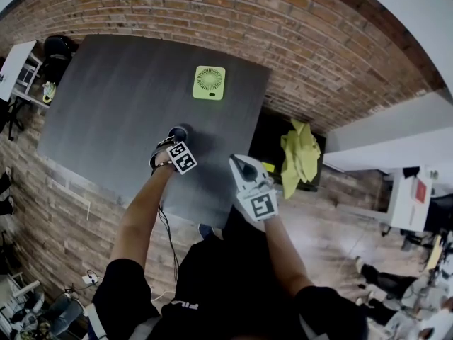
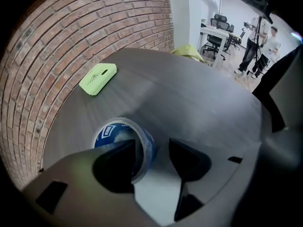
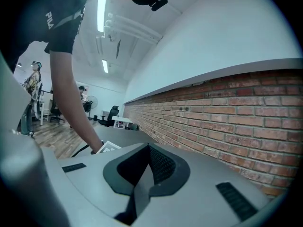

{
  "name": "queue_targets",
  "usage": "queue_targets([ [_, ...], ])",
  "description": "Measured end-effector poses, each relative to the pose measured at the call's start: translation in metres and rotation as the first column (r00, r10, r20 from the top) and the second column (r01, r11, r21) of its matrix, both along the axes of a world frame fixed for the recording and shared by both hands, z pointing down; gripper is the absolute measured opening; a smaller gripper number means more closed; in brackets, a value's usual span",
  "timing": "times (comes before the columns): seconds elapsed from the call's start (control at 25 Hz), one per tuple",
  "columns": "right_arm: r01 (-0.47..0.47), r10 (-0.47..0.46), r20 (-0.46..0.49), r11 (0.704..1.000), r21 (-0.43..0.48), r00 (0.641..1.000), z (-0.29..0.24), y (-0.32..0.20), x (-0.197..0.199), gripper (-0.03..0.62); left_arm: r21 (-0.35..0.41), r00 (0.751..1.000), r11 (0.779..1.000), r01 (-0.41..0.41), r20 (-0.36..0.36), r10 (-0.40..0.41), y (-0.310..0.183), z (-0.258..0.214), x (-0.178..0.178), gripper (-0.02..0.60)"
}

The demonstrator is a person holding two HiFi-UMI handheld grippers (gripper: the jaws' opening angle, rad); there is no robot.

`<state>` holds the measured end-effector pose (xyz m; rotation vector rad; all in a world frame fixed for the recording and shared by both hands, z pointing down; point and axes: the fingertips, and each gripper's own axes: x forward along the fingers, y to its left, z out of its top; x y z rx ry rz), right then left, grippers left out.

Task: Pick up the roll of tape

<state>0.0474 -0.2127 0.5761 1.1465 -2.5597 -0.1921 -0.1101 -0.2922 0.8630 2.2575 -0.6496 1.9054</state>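
Note:
The roll of tape (image 1: 178, 132), clear with a blue-printed core, lies flat on the dark grey table (image 1: 106, 105). In the left gripper view the tape (image 2: 111, 131) sits right at the jaws. My left gripper (image 2: 152, 150) is open and straddles the roll's near wall, with the left jaw inside the core and the right jaw outside; a small gap shows beside the right jaw. From the head view the left gripper (image 1: 175, 137) is down on the roll. My right gripper (image 1: 245, 167) is held off the table's near-right edge, shut and empty, and in its own view the right gripper (image 3: 149, 148) points at a brick wall.
A flat lime-green fan (image 1: 209, 82) lies farther back on the table, also seen as the fan (image 2: 98, 78) from the left gripper. A yellow cloth (image 1: 301, 154) hangs beyond the table's right edge. Brick wall runs behind the table. Office chairs and people (image 2: 265, 39) stand far off.

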Motion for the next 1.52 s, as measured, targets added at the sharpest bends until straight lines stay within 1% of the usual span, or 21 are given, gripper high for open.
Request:
queue_targets([
  [0.08, 0.003, -0.003, 0.005, 1.0, 0.006, 1.0, 0.0, -0.001, -0.001, 0.006, -0.023, 1.0, 1.0, -0.003, -0.016, 0.003, 0.001, 0.001, 0.002, 0.209],
  [0.16, 0.006, -0.006, 0.006, 1.0, 0.002, 1.0, 0.001, 0.0, -0.001, 0.006, -0.038, 1.0, 0.999, -0.011, -0.021, 0.01, 0.002, 0.002, 0.004, 0.2],
  [0.24, 0.009, -0.008, 0.007, 1.0, -0.009, 1.0, 0.003, 0.001, -0.001, 0.006, -0.03, 0.999, 0.999, -0.033, -0.011, 0.033, 0.003, 0.002, 0.005, 0.182],
  [0.28, 0.009, -0.009, 0.01, 1.0, -0.012, 1.0, 0.003, 0.001, -0.002, 0.006, -0.012, 0.999, 0.999, -0.042, -0.003, 0.042, 0.002, 0.001, 0.004, 0.166],
  [0.32, 0.009, -0.009, 0.015, 1.0, -0.013, 1.0, 0.003, 0.001, -0.002, 0.006, 0.009, 0.999, 0.999, -0.045, 0.006, 0.045, -0.001, 0.0, 0.003, 0.08],
  [0.4, 0.007, -0.006, 0.025, 1.0, -0.012, 1.0, 0.002, 0.0, -0.002, 0.006, 0.024, 0.999, 0.999, -0.039, 0.013, 0.038, -0.004, 0.0, 0.001, 0.072],
  [0.72, 0.018, -0.019, -0.012, 1.0, -0.006, 1.0, 0.002, 0.001, -0.002, 0.006, 0.008, 0.999, 0.999, -0.043, 0.013, 0.043, -0.002, -0.001, 0.0, 0.061],
  [0.92, 0.01, -0.01, 0.032, 1.0, -0.007, 0.999, 0.002, 0.001, 0.0, 0.006, 0.031, 1.0, 0.999, -0.025, -0.009, 0.026, -0.003, -0.007, 0.003, 0.049],
  [1.0, 0.012, -0.013, 0.05, 1.0, 0.011, 0.999, 0.001, 0.0, -0.001, 0.006, 0.042, 0.999, 0.999, -0.009, -0.033, 0.011, -0.003, -0.011, 0.005, 0.049],
  [1.12, 0.012, -0.012, 0.04, 1.0, 0.008, 0.999, 0.001, 0.001, -0.002, 0.006, 0.06, 0.996, 0.997, 0.038, -0.082, -0.033, -0.005, -0.019, 0.005, 0.049],
  [1.2, 0.015, -0.015, 0.036, 1.0, 0.013, 0.999, -0.002, 0.001, -0.004, 0.006, 0.064, 0.989, 0.995, 0.075, -0.129, -0.066, -0.006, -0.027, 0.007, 0.049],
  [1.28, 0.009, -0.011, 0.066, 1.0, 0.018, 0.998, -0.006, -0.001, -0.003, 0.006, 0.069, 0.974, 0.99, 0.123, -0.199, -0.108, -0.009, -0.04, 0.014, 0.049],
  [1.36, -0.002, 0.0, 0.09, 1.0, 0.024, 0.996, -0.01, -0.004, 0.0, 0.006, 0.095, 0.954, 0.981, 0.169, -0.265, -0.138, -0.015, -0.055, 0.021, 0.049],
  [1.52, -0.001, -0.002, 0.074, 0.999, 0.044, 0.997, -0.016, -0.003, -0.002, 0.006, 0.158, 0.915, 0.961, 0.225, -0.374, -0.153, -0.02, -0.086, 0.029, 0.049],
])
